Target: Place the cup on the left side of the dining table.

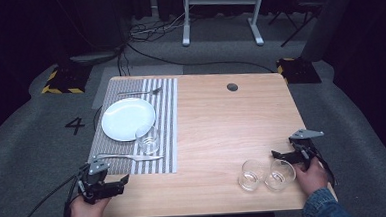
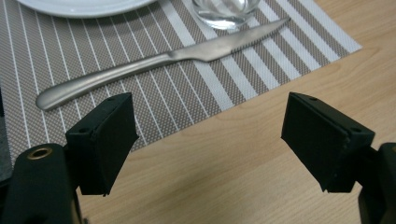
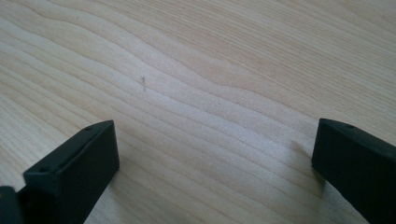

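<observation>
My left gripper (image 1: 125,180) rests at the table's near left corner, just below the striped placemat (image 1: 166,115). In the left gripper view its jaws (image 2: 210,140) stand apart over bare wood with nothing between them; a steel knife (image 2: 159,63) lies on the mat beyond them. My right gripper (image 1: 279,157) is at the near right, close behind two empty glasses (image 1: 250,174) (image 1: 279,174). Its jaws (image 3: 215,158) are wide apart above the wooden tabletop (image 3: 196,70) and hold nothing.
On the placemat lie a white plate (image 1: 126,118), a fork (image 1: 140,92) behind it, a small glass (image 1: 147,138) at the plate's near right, and the knife (image 1: 128,156) along the near edge. The table (image 1: 222,122) has a round cable hole (image 1: 232,87) at the back.
</observation>
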Motion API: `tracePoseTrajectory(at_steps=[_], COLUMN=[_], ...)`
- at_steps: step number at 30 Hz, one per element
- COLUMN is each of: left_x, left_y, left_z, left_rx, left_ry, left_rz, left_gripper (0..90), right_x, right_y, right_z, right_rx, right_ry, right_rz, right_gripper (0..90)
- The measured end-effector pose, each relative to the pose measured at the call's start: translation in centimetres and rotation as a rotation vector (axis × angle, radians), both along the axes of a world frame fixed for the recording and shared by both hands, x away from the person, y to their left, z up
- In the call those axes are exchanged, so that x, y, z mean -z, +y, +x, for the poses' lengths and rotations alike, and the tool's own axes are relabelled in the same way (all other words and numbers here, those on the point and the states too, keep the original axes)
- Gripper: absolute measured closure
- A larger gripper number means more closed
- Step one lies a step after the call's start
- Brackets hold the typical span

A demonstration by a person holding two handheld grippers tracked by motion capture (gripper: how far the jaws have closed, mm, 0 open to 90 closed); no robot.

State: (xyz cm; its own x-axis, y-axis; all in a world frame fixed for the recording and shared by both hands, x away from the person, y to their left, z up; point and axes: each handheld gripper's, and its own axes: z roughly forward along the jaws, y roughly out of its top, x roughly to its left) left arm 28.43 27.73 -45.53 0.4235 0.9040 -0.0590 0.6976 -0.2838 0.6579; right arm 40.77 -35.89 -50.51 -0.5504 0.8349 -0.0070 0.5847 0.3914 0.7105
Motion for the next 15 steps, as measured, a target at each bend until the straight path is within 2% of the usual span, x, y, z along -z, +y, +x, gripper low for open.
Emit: tracePoseTrajectory(at_steps=[5, 6, 7, 8, 11, 15], left_x=[1.0, 1.0, 1.4, 1.4, 2.0, 2.5], left_y=[0.5, 0.5, 0.7, 0.7, 0.8, 0.6], left_z=[0.0, 0.0, 0.0, 0.0, 0.1, 0.1], left_rx=[-0.006, -0.006, -0.01, -0.01, -0.013, -0.015], left_ry=[0.049, 0.049, 0.074, 0.074, 0.11, 0.127], left_rz=[-0.01, -0.01, -0.016, -0.016, -0.018, -0.008], left_gripper=[18.1, 18.1, 18.1, 18.1, 18.1, 18.1], right_x=[0.0, 0.0, 0.0, 0.0, 0.0, 0.0], right_y=[0.0, 0.0, 0.0, 0.0, 0.0, 0.0], right_z=[0.0, 0.0, 0.0, 0.0, 0.0, 0.0], right_rx=[0.0, 0.0, 0.0, 0.0, 0.0, 0.0], right_ry=[0.0, 0.0, 0.0, 0.0, 0.0, 0.0], right_rz=[0.0, 0.0, 0.0, 0.0, 0.0, 0.0], right_gripper=[0.7, 0.7, 0.7, 0.7, 0.7, 0.7])
